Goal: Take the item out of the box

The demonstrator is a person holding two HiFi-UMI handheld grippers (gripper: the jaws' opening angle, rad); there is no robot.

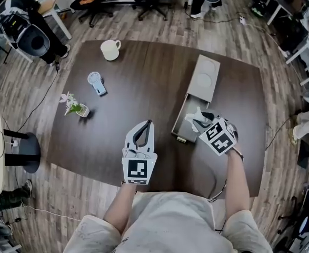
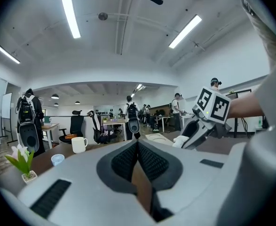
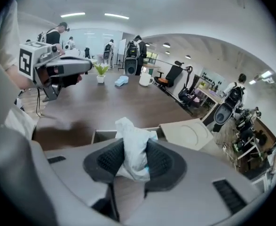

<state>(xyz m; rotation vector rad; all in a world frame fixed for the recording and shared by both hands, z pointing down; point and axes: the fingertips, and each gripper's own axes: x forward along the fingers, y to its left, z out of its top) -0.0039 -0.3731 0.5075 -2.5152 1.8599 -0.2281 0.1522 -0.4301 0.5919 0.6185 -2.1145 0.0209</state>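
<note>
A long cardboard box [image 1: 178, 122] lies on the dark table with its lid [image 1: 205, 78] slid toward the far end, so the near end is uncovered. My right gripper [image 1: 200, 121] hovers over that uncovered end, shut on a crumpled white plastic-wrapped item [image 1: 197, 116]. In the right gripper view the item [image 3: 133, 145] stands up between the pads of the right gripper [image 3: 134, 163], with the box rim [image 3: 100, 134] and lid [image 3: 189, 133] just beyond. My left gripper [image 1: 145, 126] rests left of the box, shut and empty; its own view shows the left gripper [image 2: 138, 147] with jaws together.
A white mug [image 1: 110, 50] stands at the table's far left, with a small blue fan [image 1: 96, 82] and a potted flower [image 1: 74, 106] nearer on the left. Office chairs and people stand around the table. The table's front edge is close to my body.
</note>
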